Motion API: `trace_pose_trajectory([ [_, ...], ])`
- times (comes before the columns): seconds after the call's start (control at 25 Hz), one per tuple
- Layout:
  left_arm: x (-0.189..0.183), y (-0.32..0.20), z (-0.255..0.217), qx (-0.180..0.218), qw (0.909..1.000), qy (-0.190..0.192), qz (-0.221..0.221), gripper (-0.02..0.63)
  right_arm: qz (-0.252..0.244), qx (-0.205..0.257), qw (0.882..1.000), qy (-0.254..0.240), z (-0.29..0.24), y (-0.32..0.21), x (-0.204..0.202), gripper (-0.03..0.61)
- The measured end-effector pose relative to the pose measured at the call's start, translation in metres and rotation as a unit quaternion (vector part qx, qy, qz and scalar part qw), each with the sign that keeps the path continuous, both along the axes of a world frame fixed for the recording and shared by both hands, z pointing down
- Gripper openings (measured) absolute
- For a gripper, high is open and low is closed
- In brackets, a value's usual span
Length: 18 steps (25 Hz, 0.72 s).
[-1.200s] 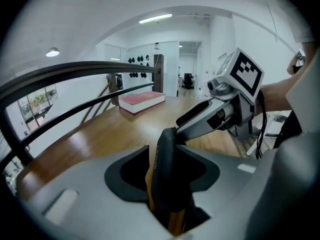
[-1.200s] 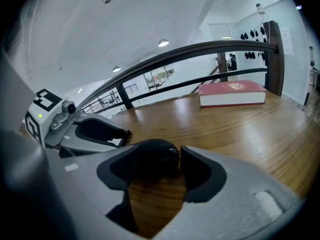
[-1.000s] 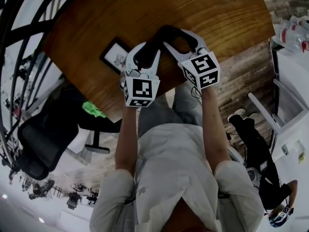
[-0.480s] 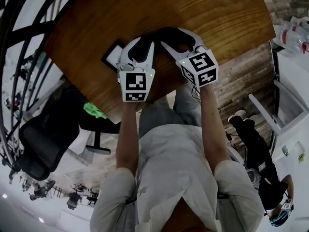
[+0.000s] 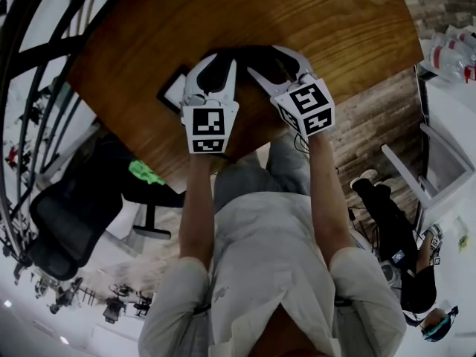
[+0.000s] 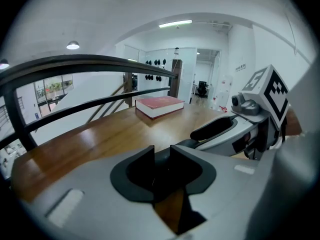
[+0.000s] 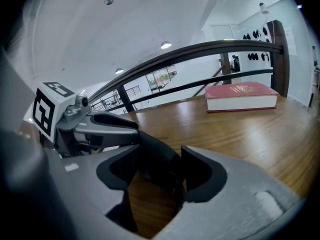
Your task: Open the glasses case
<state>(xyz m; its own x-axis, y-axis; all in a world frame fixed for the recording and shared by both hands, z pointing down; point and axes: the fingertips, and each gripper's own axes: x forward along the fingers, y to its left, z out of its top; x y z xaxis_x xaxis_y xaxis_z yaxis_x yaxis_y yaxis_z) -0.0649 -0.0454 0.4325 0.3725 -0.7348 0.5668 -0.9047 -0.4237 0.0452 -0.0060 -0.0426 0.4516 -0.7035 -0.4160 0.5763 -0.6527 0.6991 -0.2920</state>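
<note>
left gripper [image 5: 215, 67], jaws just closing, and right gripper [image 5: 266, 59] each seemingly clamp the glasses case [image 5: 248, 52].

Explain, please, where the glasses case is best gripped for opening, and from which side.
I would grip its narrow ends, one gripper each, coming from the near edge of the table. The glasses case is long, slim and lies crosswise, so each end fits between jaws. The right gripper holds one end; the left gripper has just been closing its jaws on the other.
</note>
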Motion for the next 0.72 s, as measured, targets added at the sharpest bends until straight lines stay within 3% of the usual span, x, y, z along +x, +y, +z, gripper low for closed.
trace_pose_trajectory([
  [0.72,-0.021,0.001,-0.010,0.020,0.9993,-0.009,-0.029,0.097,-0.006,-0.003,1.000,0.004,0.002,0.002,0.000,0.261],
])
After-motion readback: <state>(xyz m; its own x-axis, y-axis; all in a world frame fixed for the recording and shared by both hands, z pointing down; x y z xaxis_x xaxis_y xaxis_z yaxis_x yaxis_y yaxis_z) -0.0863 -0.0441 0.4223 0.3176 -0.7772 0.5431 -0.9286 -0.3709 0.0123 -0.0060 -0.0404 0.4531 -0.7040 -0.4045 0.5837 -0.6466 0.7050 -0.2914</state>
